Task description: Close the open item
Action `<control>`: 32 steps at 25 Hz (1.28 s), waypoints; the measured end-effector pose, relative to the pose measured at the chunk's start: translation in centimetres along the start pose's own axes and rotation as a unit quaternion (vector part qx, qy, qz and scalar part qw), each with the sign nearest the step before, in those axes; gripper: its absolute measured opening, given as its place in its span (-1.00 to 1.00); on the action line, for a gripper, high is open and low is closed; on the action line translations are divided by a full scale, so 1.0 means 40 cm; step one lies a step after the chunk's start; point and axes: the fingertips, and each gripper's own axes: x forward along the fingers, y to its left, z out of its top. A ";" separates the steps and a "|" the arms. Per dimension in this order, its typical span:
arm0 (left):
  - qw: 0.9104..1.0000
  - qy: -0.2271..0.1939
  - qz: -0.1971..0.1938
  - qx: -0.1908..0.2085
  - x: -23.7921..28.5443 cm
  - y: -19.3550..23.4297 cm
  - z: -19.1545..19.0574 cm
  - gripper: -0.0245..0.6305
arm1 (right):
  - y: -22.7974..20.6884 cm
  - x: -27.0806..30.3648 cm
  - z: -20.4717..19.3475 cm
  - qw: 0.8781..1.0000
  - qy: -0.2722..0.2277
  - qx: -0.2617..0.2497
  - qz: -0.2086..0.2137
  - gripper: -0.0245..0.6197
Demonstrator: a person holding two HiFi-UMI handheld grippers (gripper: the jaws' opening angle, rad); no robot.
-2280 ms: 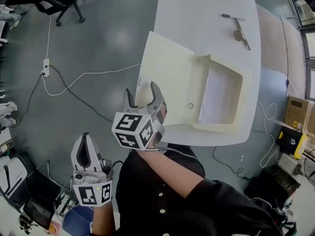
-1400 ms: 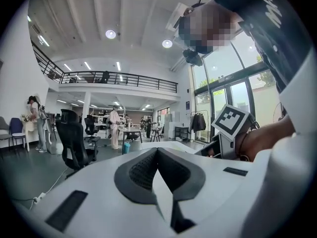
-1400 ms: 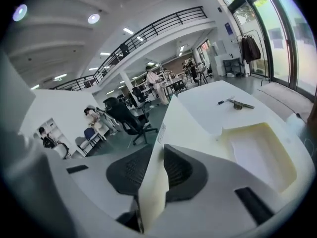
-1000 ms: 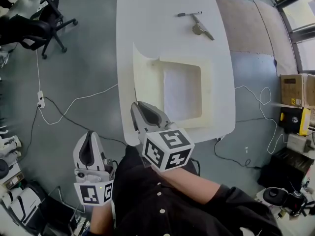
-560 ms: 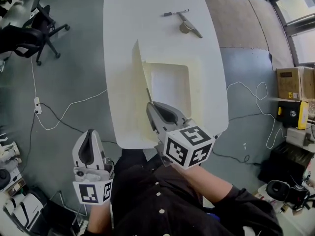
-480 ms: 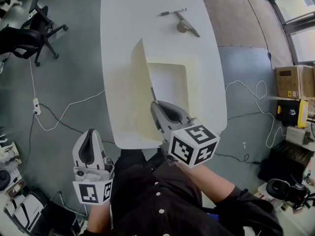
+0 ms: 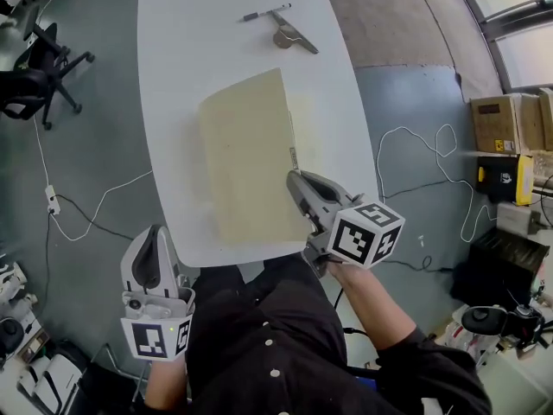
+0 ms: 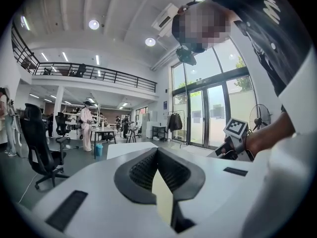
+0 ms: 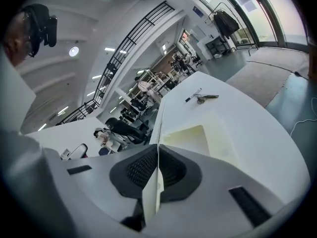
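Two hand-held grippers, one box. Cream box: centre of frame in the head view, on the white table, lid lying flat over it. Right gripper: jaws pressed together with nothing between them, tips just beside the box's lower right edge. Left gripper: lower left of frame, off the table's near edge, well apart from the box, jaws together, empty. Pen and metal tool: upper part of table.
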 end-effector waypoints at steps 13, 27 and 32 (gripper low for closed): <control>0.999 0.019 -0.049 0.003 0.095 -0.117 -0.037 -0.87 | -0.226 -0.008 -0.056 0.997 0.003 -0.012 -0.075 -0.76; 0.994 0.000 -0.106 -0.009 0.194 -0.240 -0.057 -0.87 | -0.304 0.009 -0.079 0.982 0.025 -0.076 -0.169 -0.68; 0.992 0.010 -0.125 -0.028 0.214 -0.272 -0.084 -0.87 | -0.327 0.018 -0.086 0.975 0.035 -0.093 -0.200 -0.65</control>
